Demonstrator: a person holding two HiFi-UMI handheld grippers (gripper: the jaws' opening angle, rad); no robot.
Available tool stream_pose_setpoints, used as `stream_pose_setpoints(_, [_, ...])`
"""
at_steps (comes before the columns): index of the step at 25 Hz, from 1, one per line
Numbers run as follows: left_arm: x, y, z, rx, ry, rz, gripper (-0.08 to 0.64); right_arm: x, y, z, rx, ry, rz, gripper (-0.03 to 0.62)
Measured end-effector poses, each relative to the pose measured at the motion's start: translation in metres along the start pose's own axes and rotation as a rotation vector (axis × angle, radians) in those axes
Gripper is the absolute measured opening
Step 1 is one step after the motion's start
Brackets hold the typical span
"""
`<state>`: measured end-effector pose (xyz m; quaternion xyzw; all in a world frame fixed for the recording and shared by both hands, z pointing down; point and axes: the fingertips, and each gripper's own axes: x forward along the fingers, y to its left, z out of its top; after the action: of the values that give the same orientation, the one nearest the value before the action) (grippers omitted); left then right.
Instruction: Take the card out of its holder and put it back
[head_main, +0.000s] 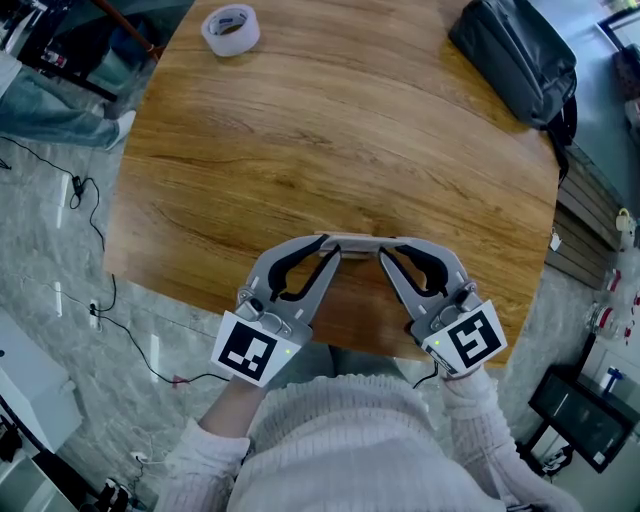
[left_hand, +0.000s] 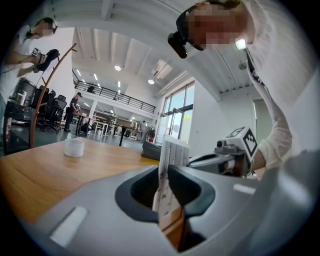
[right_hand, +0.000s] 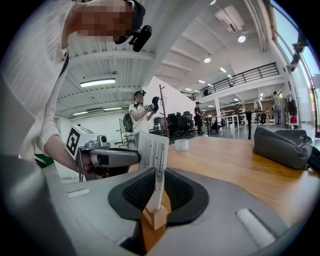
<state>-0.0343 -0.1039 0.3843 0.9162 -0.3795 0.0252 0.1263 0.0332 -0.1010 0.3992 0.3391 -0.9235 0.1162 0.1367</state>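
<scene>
Both tongs meeting at the near edge of the big brown wooden table (head_main: 300, 130)

Grey left gripper (head_main: 328, 250) and grey right gripper (head_main: 385, 252) angle inward, almost level. Left pinches the upright white printed card (left_hand: 172, 160); right's clamped on its little pale wooden block holder (right_hand: 155, 217).

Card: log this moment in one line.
card upright in holder | left gripper shut on card | right gripper shut on holder

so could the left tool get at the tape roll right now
Probably not yet: the left tool is shut on the card at the near side of the table, while the tape roll lies at the far corner. Bare wood between them leaves the way free once it lets go.
</scene>
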Motion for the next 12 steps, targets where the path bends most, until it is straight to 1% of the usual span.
stream_pose_setpoints(7, [-0.006,0.001,-0.008,-0.026,0.006,-0.006,0.063,0.002,0.006,-0.003,-0.014,0.014,0.017,0.055])
stream_pose_setpoints(12, [-0.006,0.005,-0.021,-0.023,0.056,0.001,0.063,0.008,0.008,-0.014,-0.001,0.054,0.023,0.069])
